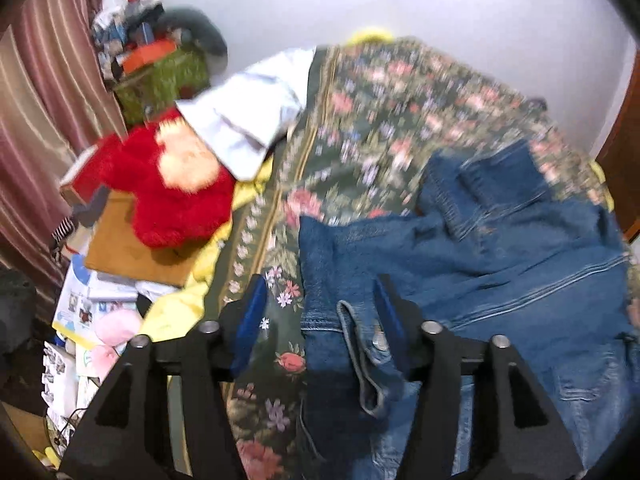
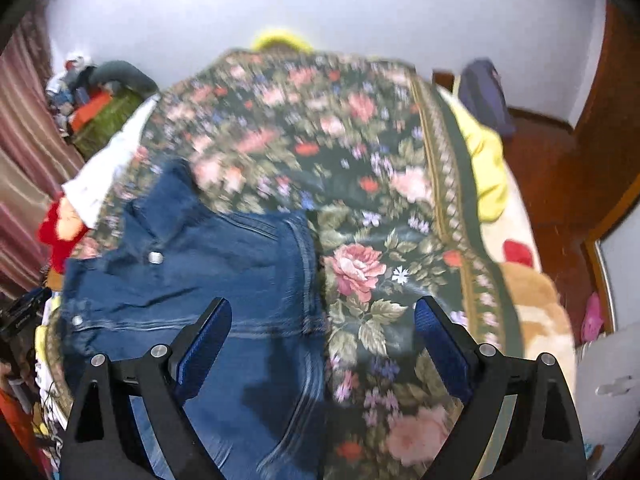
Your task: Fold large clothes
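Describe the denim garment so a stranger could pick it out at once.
Find the bed covered by the dark green floral bedspread. On it lies the denim garment, spread flat just ahead of both claws. It is the only plain blue piece there, with pale stitched seams and a metal snap button, unlike the white cloth and the red plush toy beside the bed's edge.

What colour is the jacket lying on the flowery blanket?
Blue denim. The jacket shows best in the right wrist view, on the blanket.

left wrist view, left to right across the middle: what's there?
Striped curtain → red plush toy → white cloth → floral bedspread → denim garment, lying on the bedspread.
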`<action>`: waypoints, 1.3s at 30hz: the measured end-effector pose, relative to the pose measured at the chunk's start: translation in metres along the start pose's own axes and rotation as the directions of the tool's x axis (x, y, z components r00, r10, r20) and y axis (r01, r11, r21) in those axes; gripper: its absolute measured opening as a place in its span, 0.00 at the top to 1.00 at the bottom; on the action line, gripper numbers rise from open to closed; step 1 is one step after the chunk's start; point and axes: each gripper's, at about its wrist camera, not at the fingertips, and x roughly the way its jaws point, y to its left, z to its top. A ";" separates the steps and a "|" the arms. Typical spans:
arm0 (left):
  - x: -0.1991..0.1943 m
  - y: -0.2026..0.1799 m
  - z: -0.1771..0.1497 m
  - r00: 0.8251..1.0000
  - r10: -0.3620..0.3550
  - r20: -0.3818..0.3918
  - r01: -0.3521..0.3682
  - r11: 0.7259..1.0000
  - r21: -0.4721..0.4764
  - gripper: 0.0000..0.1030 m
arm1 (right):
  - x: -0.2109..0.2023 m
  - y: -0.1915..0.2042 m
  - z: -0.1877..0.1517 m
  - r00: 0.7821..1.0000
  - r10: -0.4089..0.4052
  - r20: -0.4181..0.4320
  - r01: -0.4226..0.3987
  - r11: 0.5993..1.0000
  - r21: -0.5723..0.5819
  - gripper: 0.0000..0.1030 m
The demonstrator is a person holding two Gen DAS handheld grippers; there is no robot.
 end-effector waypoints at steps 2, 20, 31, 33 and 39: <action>-0.028 -0.006 -0.002 0.999 -0.021 0.048 0.020 1.000 0.011 0.34 | -0.024 0.007 -0.002 1.000 0.021 0.021 -0.021 1.000 -0.014 0.11; -0.089 -0.004 -0.142 0.996 -0.088 -0.024 0.088 0.996 -0.018 0.10 | -0.101 0.051 -0.159 0.989 0.122 -0.085 -0.130 0.987 -0.098 0.07; -0.048 0.029 -0.248 0.950 -0.150 -0.272 0.091 0.971 -0.220 0.10 | -0.100 0.051 -0.229 0.964 0.201 -0.173 -0.209 0.977 -0.030 0.07; -0.043 0.030 -0.262 0.937 -0.185 -0.295 0.109 0.961 -0.255 0.10 | -0.101 0.054 -0.234 0.966 0.200 -0.166 -0.207 0.978 -0.031 0.08; -0.034 0.021 -0.287 0.915 -0.252 -0.314 0.139 0.930 -0.341 0.26 | -0.105 0.061 -0.241 0.963 0.251 -0.100 -0.251 0.968 0.012 0.17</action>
